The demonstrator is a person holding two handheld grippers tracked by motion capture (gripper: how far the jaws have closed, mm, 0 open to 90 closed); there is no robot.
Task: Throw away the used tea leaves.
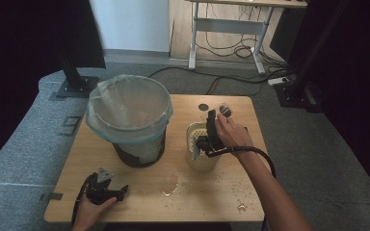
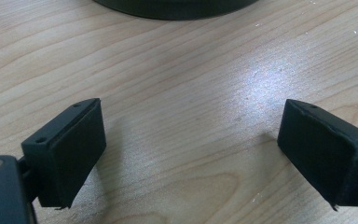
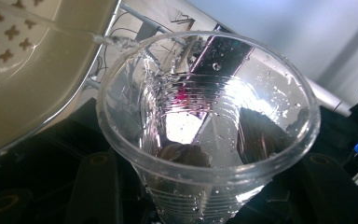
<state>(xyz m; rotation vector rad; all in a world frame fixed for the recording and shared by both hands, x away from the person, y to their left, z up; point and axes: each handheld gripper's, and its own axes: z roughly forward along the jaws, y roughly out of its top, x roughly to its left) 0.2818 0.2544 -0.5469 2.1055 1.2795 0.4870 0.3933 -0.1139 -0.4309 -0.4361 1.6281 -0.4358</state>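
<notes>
Clear plastic cup (image 3: 208, 135), pinched by right gripper (image 1: 213, 132), could spill past the cream strainer (image 1: 196, 137); left gripper (image 2: 191, 154) rests spread at seven o'clock.

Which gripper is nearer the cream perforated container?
The right. The right gripper holds a clear plastic cup tipped at the cream perforated container, right above it. The left gripper rests open at the table's near-left, well away.

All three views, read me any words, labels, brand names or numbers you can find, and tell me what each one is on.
No text can be read.
Clear plastic cup: bare, only droplets.
Cream perforated container: holes, no print.
Black mesh bin with its pale bag liner: no label seen.
Wooden table: grain only.
</notes>
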